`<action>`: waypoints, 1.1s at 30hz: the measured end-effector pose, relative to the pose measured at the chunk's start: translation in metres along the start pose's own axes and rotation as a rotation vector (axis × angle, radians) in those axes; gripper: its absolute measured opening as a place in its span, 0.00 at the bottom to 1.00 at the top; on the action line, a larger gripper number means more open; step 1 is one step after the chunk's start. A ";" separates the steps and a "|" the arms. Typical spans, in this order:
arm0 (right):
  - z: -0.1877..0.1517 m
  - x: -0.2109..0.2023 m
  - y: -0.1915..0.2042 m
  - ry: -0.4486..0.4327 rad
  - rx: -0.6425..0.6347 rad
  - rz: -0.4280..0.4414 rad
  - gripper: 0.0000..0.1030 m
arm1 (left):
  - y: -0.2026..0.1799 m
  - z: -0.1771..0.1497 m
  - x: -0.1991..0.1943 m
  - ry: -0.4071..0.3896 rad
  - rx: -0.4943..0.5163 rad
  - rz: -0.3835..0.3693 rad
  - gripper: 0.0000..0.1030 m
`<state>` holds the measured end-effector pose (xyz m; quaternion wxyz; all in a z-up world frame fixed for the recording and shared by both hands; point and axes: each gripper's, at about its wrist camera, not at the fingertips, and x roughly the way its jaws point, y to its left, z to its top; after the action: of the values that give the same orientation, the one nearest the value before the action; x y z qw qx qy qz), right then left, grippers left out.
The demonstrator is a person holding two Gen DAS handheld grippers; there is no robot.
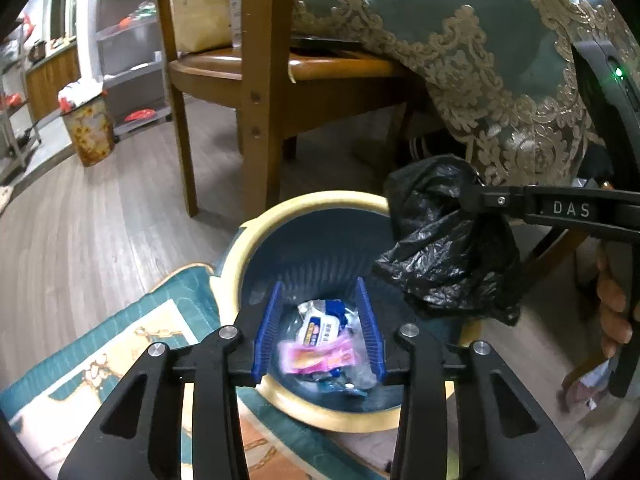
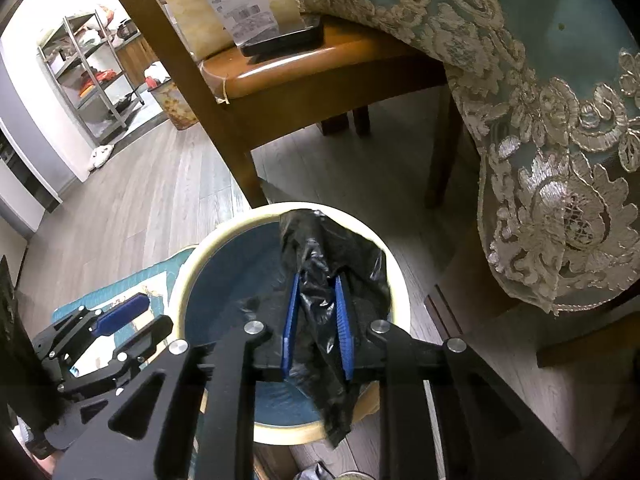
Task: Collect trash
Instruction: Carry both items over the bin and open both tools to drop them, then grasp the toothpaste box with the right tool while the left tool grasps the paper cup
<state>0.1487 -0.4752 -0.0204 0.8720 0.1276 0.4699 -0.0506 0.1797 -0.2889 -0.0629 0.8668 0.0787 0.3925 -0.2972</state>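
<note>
A blue waste bin with a cream rim [image 1: 256, 236] [image 2: 224, 240] stands on the floor. Wrappers, one pink [image 1: 316, 356], lie at its bottom. My left gripper [image 1: 320, 300] is open and empty, its blue pads hanging over the bin's mouth. My right gripper [image 2: 318, 284] is shut on a crumpled black trash bag [image 2: 340, 248] and holds it above the bin's right side. In the left wrist view the bag [image 1: 444, 248] hangs from the right gripper [image 1: 466, 196]. The left gripper [image 2: 120, 312] shows at lower left in the right wrist view.
A wooden chair [image 1: 260, 92] [image 2: 304, 68] stands right behind the bin, with a paper bag and a dark flat object on its seat. A green lace-edged tablecloth [image 1: 500, 80] [image 2: 560, 160] hangs at right. A teal rug [image 1: 120, 340] lies under the bin. A patterned bin [image 1: 90, 132] and metal shelves [image 2: 92, 80] stand far left.
</note>
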 end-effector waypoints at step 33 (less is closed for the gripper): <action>-0.002 -0.069 0.069 -0.102 0.005 0.074 0.94 | 0.082 -0.037 -0.186 -0.203 -0.128 0.230 0.89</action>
<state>0.1235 -0.4103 0.0480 0.8957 0.1444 0.4197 -0.0261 0.1072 -0.1245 0.0396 0.9337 0.0373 0.3093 -0.1767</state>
